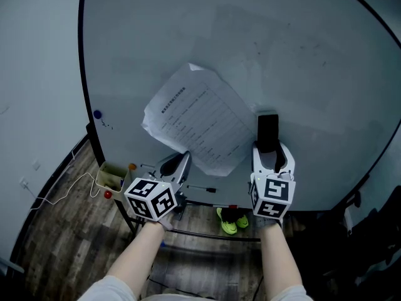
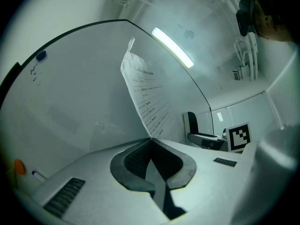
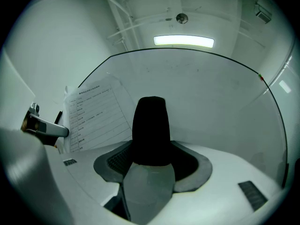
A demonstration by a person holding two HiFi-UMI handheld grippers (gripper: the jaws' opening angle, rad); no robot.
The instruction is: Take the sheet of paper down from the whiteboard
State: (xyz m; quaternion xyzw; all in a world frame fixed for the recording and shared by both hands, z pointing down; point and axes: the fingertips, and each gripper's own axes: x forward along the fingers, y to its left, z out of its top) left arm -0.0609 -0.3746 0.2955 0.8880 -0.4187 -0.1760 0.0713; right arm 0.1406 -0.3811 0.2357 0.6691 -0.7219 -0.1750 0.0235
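Note:
A printed sheet of paper (image 1: 197, 121) lies tilted on the whiteboard (image 1: 301, 74). Its top corner (image 2: 132, 46) curls away from the board. My left gripper (image 1: 185, 157) is shut on the sheet's lower left edge; in the left gripper view the paper (image 2: 145, 95) rises straight out of the closed jaw tips (image 2: 151, 138). My right gripper (image 1: 273, 150) stands just right of the sheet, shut on a black block (image 1: 268, 132) that sticks up between its jaws (image 3: 150, 142) close to the board. The black block (image 3: 150, 125) hides the board behind it.
A blue magnet (image 1: 97, 114) sticks to the board's left edge. Below it the tray holds a small box (image 1: 111, 175) and red and orange bits. Green shoes (image 1: 231, 221) and the board's stand are on the wooden floor below. A white cable (image 1: 59, 193) trails at the left.

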